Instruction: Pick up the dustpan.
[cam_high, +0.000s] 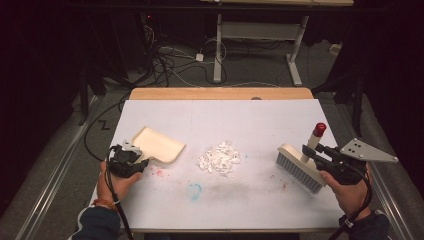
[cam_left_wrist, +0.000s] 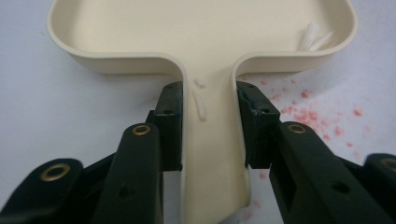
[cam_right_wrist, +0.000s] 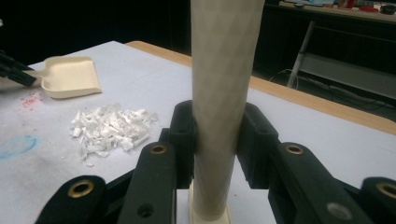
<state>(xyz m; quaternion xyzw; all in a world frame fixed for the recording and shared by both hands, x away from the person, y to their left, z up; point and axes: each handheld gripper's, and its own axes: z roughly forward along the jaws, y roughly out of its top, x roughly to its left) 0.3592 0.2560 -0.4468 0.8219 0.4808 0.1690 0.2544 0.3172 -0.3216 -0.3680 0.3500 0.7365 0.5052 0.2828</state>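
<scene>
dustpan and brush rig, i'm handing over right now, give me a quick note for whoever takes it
Left claw: shut on the dustpan handle, pan flat on the table.
Right claw: shut on the brush handle, bristles down at the table's right side.
Pile of white scraps sits between them, apart from both.
Done: both tools gripped; a couple of scraps already lie in the pan.
Left: sweep the pile into the pan.
</scene>
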